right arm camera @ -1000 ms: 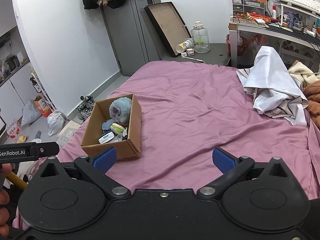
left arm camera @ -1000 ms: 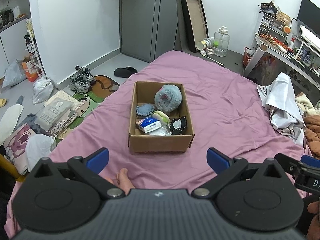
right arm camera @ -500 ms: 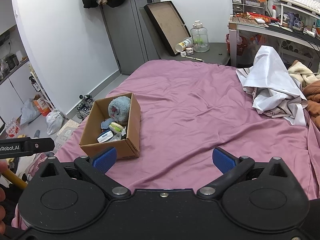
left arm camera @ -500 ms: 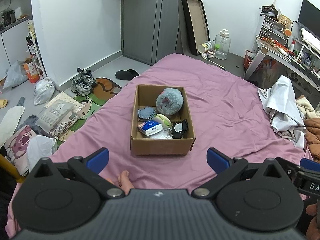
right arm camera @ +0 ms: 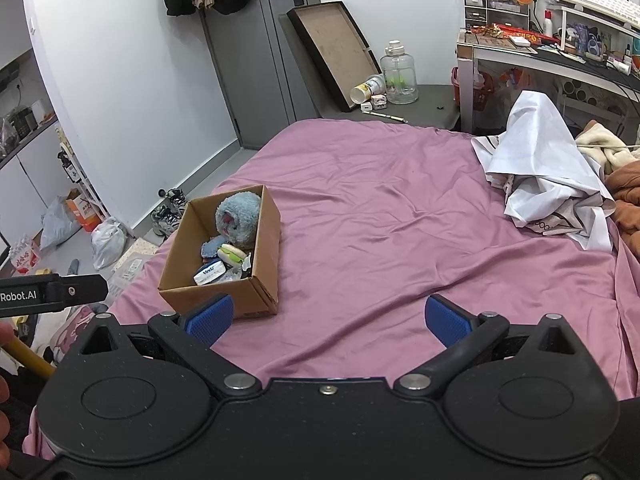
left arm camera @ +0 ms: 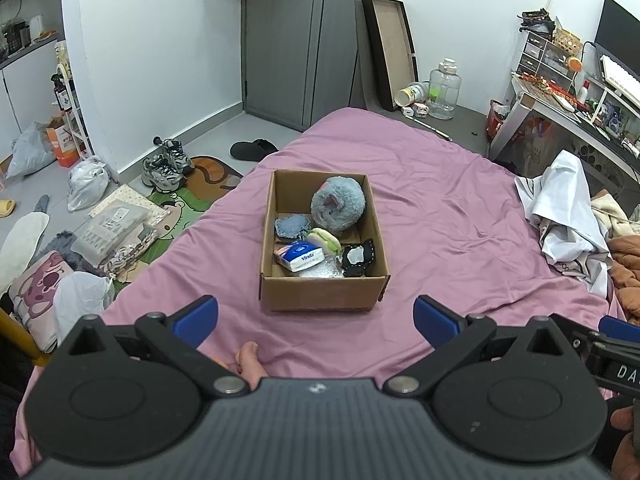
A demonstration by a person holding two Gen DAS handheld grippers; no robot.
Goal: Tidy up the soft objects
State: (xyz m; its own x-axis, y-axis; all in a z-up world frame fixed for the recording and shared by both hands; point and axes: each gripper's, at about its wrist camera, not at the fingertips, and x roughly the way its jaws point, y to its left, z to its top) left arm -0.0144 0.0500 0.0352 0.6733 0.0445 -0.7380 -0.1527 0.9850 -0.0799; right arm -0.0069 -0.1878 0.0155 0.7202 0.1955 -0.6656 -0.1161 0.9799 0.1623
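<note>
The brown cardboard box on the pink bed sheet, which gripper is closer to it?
Left. The left gripper points straight at the brown cardboard box, just short of it. The right gripper sits off to the box's right, aimed at bare pink bed sheet.

Sheet (right arm camera: 380,240) bare right of box (left arm camera: 320,292); box packed — clothes pile (right arm camera: 552,184) far right

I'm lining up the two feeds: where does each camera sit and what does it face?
Left wrist: on the left gripper, facing the brown cardboard box head-on; a thumb shows.
Right wrist: on the right gripper, facing the pink bedsheet, box at left.
Shared: box, round blue plush toy, sheet.
</note>
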